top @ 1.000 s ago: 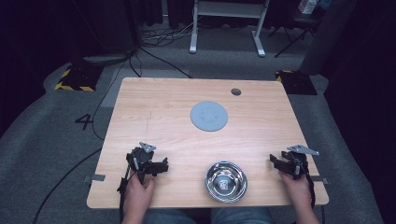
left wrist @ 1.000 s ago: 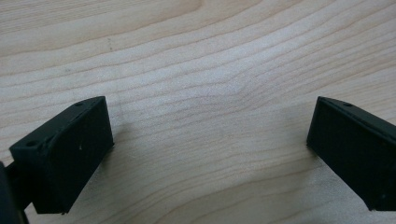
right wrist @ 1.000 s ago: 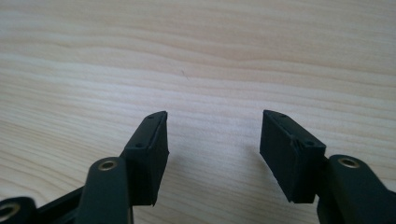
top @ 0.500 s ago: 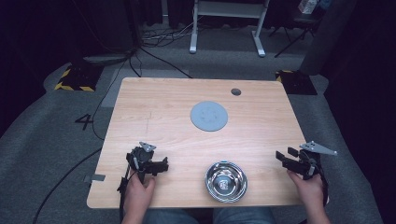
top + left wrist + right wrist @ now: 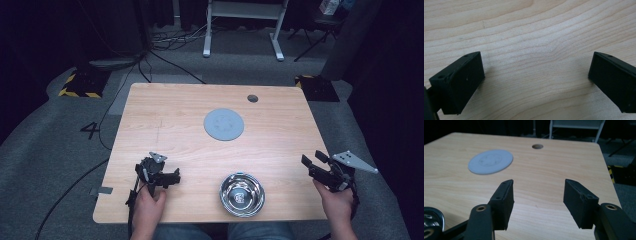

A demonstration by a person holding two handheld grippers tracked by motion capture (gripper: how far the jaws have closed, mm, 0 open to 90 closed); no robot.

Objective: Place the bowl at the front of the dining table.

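1. Risk, knock: bowl sits close to the near table edge, between the two hands. A low sweep by the right gripper toward it could shove it off the front. Cause would be approach height too low.
2. Risk, slip: bowl is shiny metal w/ rounded rim; judged slick for flat pads. A pinch on the rim at an angle could let it tip or skate.
3. Risk, cable snag: left gripper's cable trails off the near-left corner; a fast reach could drag it.
4. Tool state: right gripper jaws spread wide, nothing between them; in the right gripper view they frame bare wood, w/ the grey disc ahead-left and the table hole beyond. Left gripper jaws also spread, empty, low over the wood in the left gripper view.
5. Position: bowl lies near the front edge, centre-right. It is well apart from the right gripper, to that gripper's left; its rim shows at the bottom-left corner of the right gripper view. Left gripper is nearer, bowl to its right, not touching. Disc lies mid-table, well apart from both.
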